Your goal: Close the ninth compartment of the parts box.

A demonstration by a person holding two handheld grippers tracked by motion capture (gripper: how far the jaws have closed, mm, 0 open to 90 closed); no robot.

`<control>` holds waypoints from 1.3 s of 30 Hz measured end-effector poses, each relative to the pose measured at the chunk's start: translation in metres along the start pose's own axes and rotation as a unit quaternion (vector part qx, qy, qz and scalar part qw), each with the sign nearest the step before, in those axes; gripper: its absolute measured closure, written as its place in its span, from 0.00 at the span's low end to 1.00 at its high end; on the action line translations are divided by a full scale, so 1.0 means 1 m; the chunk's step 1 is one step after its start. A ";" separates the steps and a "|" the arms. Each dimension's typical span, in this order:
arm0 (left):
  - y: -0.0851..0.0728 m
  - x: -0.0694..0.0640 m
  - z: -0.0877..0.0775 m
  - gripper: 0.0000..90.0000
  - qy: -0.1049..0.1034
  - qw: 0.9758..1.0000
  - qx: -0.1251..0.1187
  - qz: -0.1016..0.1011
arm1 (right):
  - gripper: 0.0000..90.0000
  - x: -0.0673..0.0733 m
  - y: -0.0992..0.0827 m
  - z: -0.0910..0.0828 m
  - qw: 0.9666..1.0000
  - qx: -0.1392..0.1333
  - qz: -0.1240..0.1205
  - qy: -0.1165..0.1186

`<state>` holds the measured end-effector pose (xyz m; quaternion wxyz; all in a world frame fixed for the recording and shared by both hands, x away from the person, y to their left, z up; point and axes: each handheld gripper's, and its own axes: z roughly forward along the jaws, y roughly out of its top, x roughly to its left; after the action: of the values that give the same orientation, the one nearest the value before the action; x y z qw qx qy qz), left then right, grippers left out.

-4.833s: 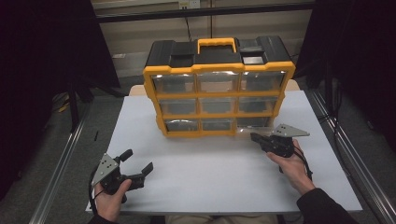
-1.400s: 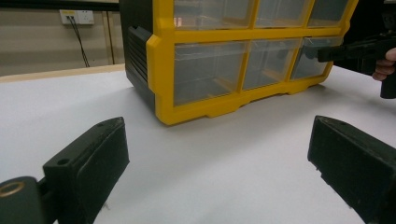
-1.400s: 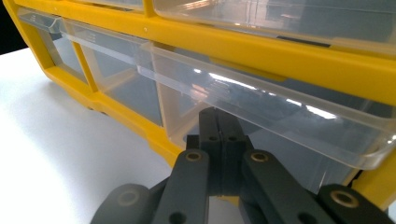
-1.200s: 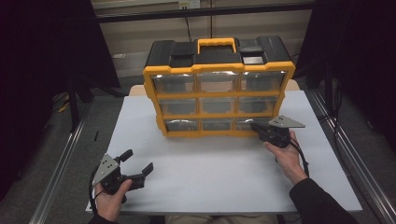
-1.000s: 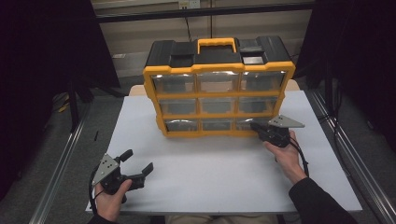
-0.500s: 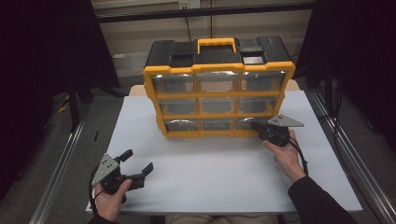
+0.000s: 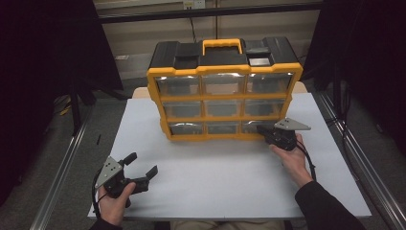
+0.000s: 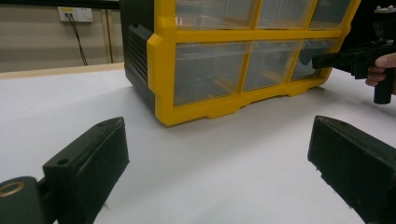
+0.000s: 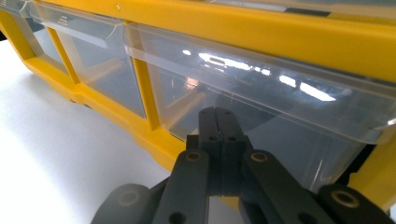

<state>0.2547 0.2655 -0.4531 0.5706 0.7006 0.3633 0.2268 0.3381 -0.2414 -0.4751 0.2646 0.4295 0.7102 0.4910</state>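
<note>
Right gripper [image 9: 217, 122] fingers together, tips at bottom-right drawer [image 9: 261, 116]; left gripper [image 7: 139, 168] fingers apart.

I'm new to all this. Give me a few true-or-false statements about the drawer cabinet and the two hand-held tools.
1. The right gripper has its jaws shut at the bottom right drawer. True.
2. The left gripper is clamped on the cabinet's handle. False: it is open, low over the white table, apart from the cabinet.
3. The drawer cabinet has nine clear drawers. True.
4. The cabinet's frame is blue. False: it is yellow.
</note>
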 end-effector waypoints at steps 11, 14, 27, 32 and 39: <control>0.000 -0.001 -0.003 0.05 0.001 1.000 -0.005 0.000 | 1.00 0.003 0.001 -0.002 1.000 -0.003 0.002 0.004; 0.000 -0.001 -0.003 0.05 0.001 1.000 -0.004 -0.002 | 0.97 0.003 0.001 -0.002 1.000 -0.006 0.004 0.005; 0.000 -0.001 -0.003 0.05 0.000 1.000 -0.004 -0.001 | 0.79 0.009 0.003 -0.013 1.000 -0.008 0.010 0.020; 0.000 -0.001 -0.003 0.05 0.001 1.000 -0.004 0.001 | 0.70 0.011 0.004 -0.015 1.000 -0.008 0.010 0.022; 0.000 -0.001 -0.003 0.05 0.002 1.000 -0.004 0.001 | 0.53 0.015 0.006 -0.023 1.000 -0.011 0.008 0.020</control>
<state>0.2517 0.2665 -0.4522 0.5724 0.6983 0.3632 0.2299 0.3146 -0.2382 -0.4608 0.2518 0.4222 0.7063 0.5093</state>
